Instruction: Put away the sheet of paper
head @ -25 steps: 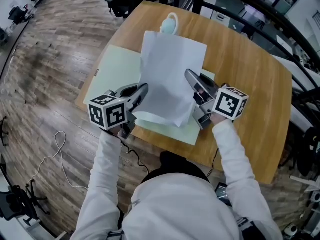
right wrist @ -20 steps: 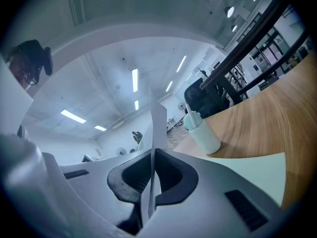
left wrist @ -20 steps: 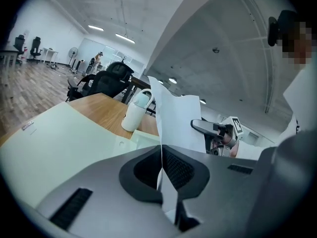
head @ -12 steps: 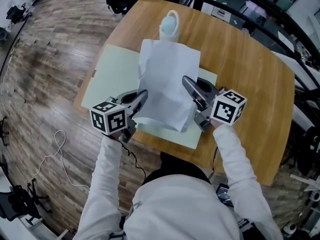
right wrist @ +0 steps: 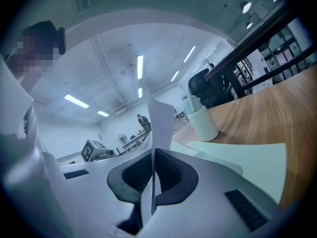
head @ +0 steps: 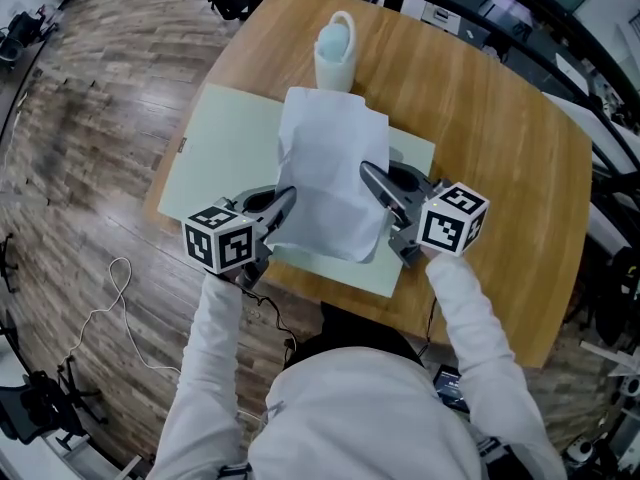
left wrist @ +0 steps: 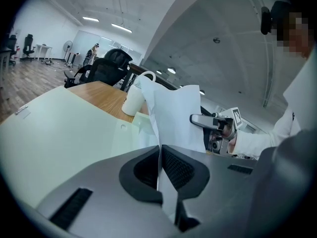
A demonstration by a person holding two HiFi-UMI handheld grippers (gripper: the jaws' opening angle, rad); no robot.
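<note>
A white sheet of paper (head: 330, 173) hangs between my two grippers above a pale green mat (head: 225, 153) on the round wooden table. My left gripper (head: 283, 203) is shut on the sheet's near left edge. My right gripper (head: 372, 176) is shut on its right edge. In the left gripper view the paper (left wrist: 173, 118) rises upright from the closed jaws, with the right gripper (left wrist: 198, 119) beyond it. In the right gripper view the paper (right wrist: 159, 120) stands pinched between the pads. The sheet's far end reaches towards a white cup (head: 337, 48).
The white cup with a handle (left wrist: 134, 94) stands at the table's far side, just past the mat. The wooden table (head: 500, 138) ends close to me, with wood floor (head: 80, 148) to the left. Dark railings and office chairs lie beyond.
Both grippers have sunk with the sheet, which now hangs lower and closer to the mat. Its far end has dropped from covering the cup's base to just below it.
</note>
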